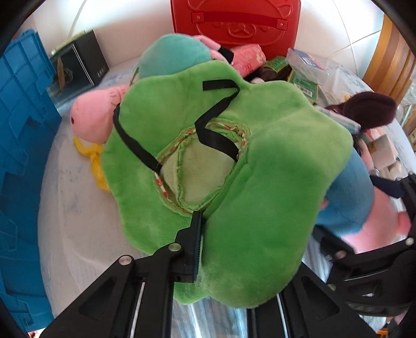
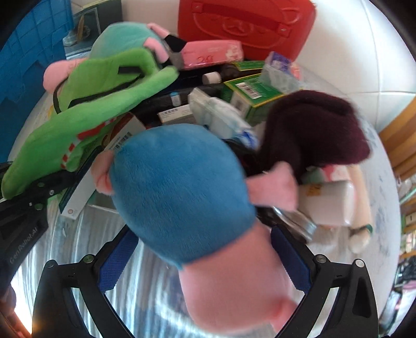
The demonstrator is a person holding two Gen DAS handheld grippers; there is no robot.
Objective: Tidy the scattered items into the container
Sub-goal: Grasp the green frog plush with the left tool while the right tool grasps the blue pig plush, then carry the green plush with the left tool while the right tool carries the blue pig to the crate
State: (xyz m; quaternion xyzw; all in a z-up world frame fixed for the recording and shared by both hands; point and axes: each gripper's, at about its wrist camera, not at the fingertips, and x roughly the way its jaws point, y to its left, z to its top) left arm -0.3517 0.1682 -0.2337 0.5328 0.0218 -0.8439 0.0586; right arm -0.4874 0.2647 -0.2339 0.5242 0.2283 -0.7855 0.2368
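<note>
Left claw [image 1: 201, 249] is pinching the green plush [image 1: 234, 169] beside the red case [image 1: 235, 24]; right claw [image 2: 205, 262] is gripping the blue-and-pink plush [image 2: 182, 187].

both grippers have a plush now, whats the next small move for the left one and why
Probably lift the green plush and carry it toward the blue crate. The left gripper is already pinched shut on its edge, and the crate stands clear at that view's left.
</note>
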